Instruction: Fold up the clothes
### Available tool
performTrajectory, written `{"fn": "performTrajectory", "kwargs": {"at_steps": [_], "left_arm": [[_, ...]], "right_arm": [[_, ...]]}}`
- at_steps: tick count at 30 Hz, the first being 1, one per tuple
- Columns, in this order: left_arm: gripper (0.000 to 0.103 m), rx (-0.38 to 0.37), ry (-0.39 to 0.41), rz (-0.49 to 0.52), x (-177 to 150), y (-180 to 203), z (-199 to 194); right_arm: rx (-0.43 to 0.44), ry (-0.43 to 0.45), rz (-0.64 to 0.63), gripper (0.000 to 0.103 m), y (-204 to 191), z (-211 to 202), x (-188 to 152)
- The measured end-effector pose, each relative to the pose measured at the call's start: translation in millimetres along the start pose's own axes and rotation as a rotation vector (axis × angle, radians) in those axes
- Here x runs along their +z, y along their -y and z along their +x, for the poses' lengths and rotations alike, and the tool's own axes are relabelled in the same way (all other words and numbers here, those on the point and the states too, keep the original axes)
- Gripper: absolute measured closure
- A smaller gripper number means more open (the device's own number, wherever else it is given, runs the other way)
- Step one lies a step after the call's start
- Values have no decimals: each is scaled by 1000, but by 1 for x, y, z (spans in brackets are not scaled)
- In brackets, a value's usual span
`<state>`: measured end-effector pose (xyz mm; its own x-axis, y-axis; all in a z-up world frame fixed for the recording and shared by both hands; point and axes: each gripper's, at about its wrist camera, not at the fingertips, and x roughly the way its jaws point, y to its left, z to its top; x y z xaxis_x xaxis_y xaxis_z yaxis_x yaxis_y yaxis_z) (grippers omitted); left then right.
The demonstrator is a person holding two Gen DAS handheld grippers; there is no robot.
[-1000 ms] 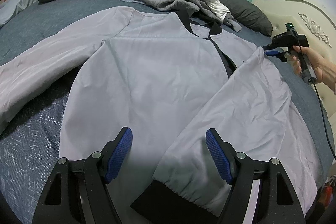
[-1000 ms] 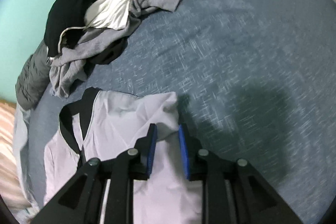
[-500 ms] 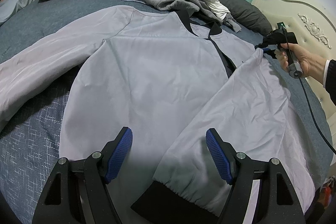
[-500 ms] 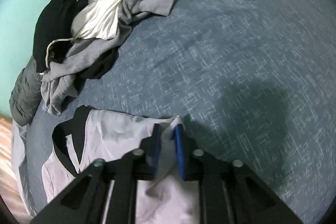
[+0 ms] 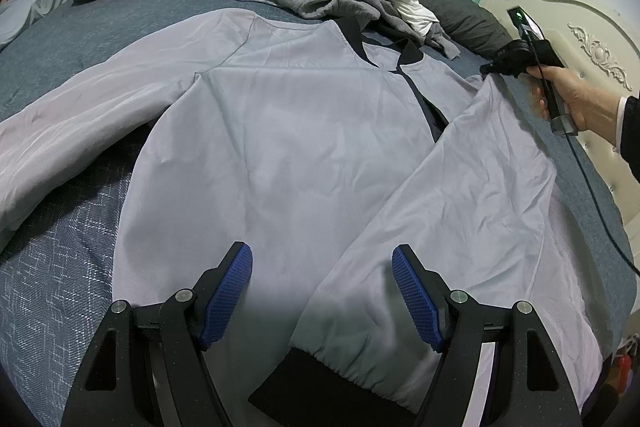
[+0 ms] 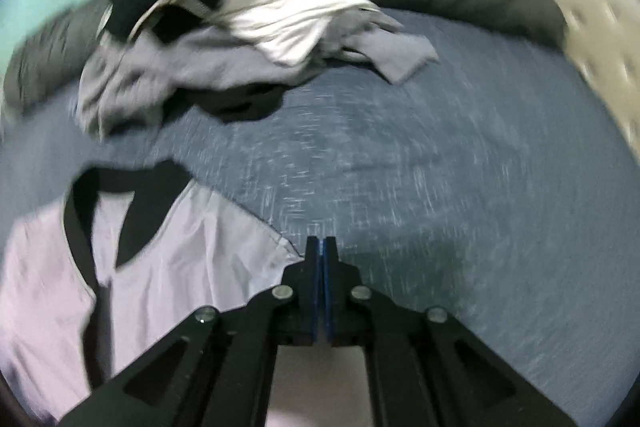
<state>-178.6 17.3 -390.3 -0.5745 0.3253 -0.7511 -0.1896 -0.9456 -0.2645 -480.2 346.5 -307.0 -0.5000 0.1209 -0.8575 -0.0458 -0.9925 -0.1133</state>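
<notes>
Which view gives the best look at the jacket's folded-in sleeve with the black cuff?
The left wrist view: the folded-in sleeve lies sharp across the jacket, down to its black cuff. The blurred right wrist view shows only the collar area, no cuff.

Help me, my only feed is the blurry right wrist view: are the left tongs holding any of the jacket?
Observer: No. The left tongs stand open above the jacket's lower front, gripping nothing.
Operator: Where is the sleeve on the right tongs' side?
Observer: That sleeve lies folded across the front, its black cuff near the left tongs.
Operator: And the other sleeve?
Observer: The other sleeve lies spread out sideways on the bed.
</notes>
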Motion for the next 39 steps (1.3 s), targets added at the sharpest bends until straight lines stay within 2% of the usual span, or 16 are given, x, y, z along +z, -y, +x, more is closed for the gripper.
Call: {"fn": "performTrajectory", "kwargs": {"at_steps": [3, 6, 9, 13, 15, 17, 20, 21, 22, 24, 27, 30, 31, 32, 34, 39], "left_arm": [[27, 0, 1, 1, 0, 0, -1], [27, 0, 0, -1, 0, 0, -1], [27, -2, 0, -3, 0, 0, -1], [27, -3, 0, -4, 0, 0, -1], [27, -2, 0, -5, 0, 0, -1], [27, -3, 1, -6, 0, 0, -1], [27, -2, 2, -4, 0, 0, -1], [27, 0, 2, -3, 0, 1, -1], [27, 0, 2, -3, 0, 1, -1], [27, 1, 2, -3, 0, 0, -1], [27, 0, 1, -5, 0, 0, 0], [27, 0, -1, -5, 0, 0, 0], [27, 0, -2, -5, 1, 0, 1], [27, 0, -1, -4, 1, 0, 0], [27, -3, 0, -6, 1, 0, 0], [27, -4, 1, -6, 0, 0, -1]], "right_arm": [[-63, 13, -172, 102, -19, -5, -1], [-63, 18, -278, 102, -28, -11, -2], [-27, 66, -186, 102, -12, -26, 8], [61, 128, 44, 101, 30, -51, 24], [63, 109, 113, 101, 46, -54, 24], [116, 60, 231, 99, 64, -47, 12], [210, -20, 418, 82, 89, -35, -11], [238, -50, 468, 71, 92, -30, -20], [277, -90, 518, 68, 95, -22, -28], [323, -126, 597, 68, 95, -11, -41], [357, -121, 634, 68, 88, -6, -44], [314, -108, 545, 70, 68, -4, -34], [296, -106, 509, 86, 61, -3, -32], [272, -107, 470, 93, 54, -1, -28], [216, -98, 398, 97, 44, 0, -24], [-59, -62, -40, 99, -10, -3, -18]]}}
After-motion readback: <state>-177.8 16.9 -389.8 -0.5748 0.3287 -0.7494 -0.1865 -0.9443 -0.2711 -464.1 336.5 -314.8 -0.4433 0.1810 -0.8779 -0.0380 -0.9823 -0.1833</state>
